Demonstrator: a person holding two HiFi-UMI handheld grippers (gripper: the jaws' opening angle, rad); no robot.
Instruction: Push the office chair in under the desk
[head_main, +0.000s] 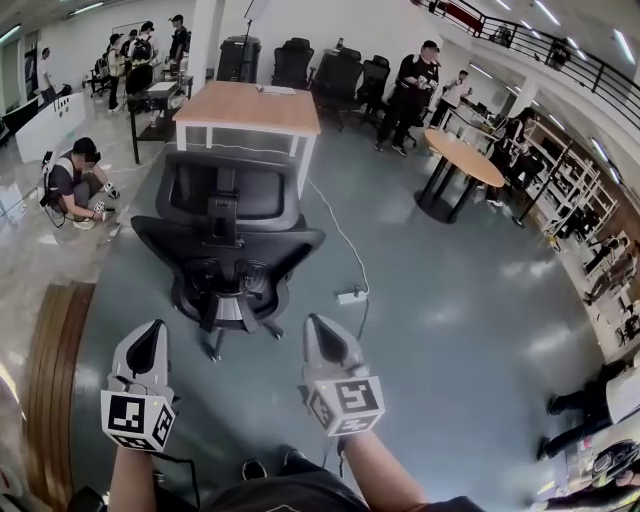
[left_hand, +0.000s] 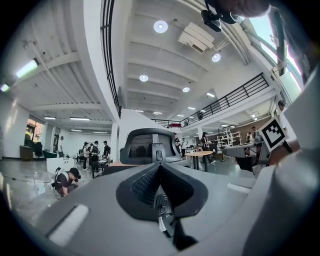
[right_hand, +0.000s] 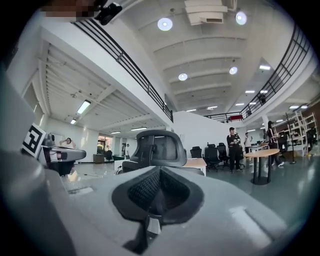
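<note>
Fingers on both the left gripper (head_main: 155, 335) and right gripper (head_main: 318, 330) are pressed together, empty. One office chair (head_main: 225, 240) stands before one wooden desk (head_main: 250, 105).

Two grippers held out in front, both closed.
The left gripper (head_main: 151, 340) and the right gripper (head_main: 321, 338) are side by side, a little apart, pointing ahead. Each has its jaws pressed together with nothing between them. The left arm (head_main: 130, 482) and right arm (head_main: 385, 472) are bare.
</note>
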